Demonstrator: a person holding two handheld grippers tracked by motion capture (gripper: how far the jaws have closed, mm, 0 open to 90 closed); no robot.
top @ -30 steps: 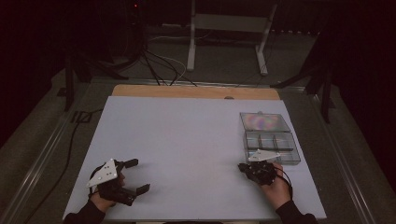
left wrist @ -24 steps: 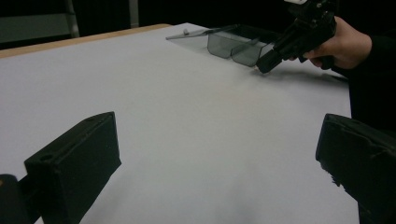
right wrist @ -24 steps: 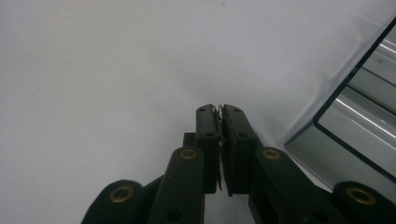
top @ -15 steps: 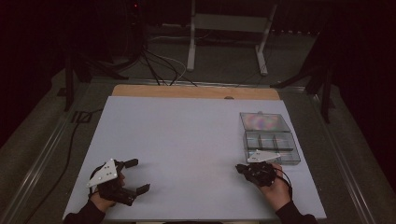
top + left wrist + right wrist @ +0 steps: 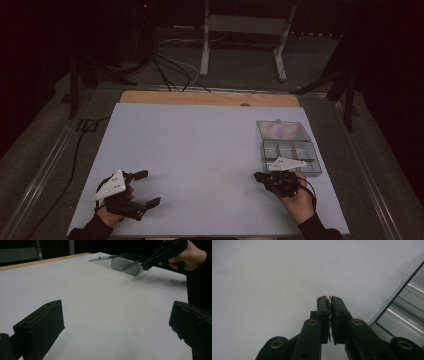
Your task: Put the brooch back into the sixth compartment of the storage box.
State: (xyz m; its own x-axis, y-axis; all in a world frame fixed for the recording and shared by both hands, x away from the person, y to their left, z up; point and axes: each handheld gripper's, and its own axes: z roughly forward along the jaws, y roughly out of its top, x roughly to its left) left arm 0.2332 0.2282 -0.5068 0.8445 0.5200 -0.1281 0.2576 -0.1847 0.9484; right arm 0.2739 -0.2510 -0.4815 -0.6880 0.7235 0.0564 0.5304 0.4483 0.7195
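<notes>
My left gripper rests near the front left corner of the white table, open, with nothing between its wide-apart jaws. My right gripper is at the front right, just left of a clear compartment box whose lid lies open behind it. The jaws are pressed together, and a tiny pale sliver shows pinched at their tips; what it is I cannot tell. The box's corner lies to the right of the jaws. In the left gripper view the right gripper points down beside the box.
A strip of wooden tabletop shows beyond the white sheet. Behind the table stand metal frame legs, with cables on the dark floor. A cable runs along the table's left side.
My right gripper has moved a little to the left, away from the box, jaws still together. The left gripper has not moved.
</notes>
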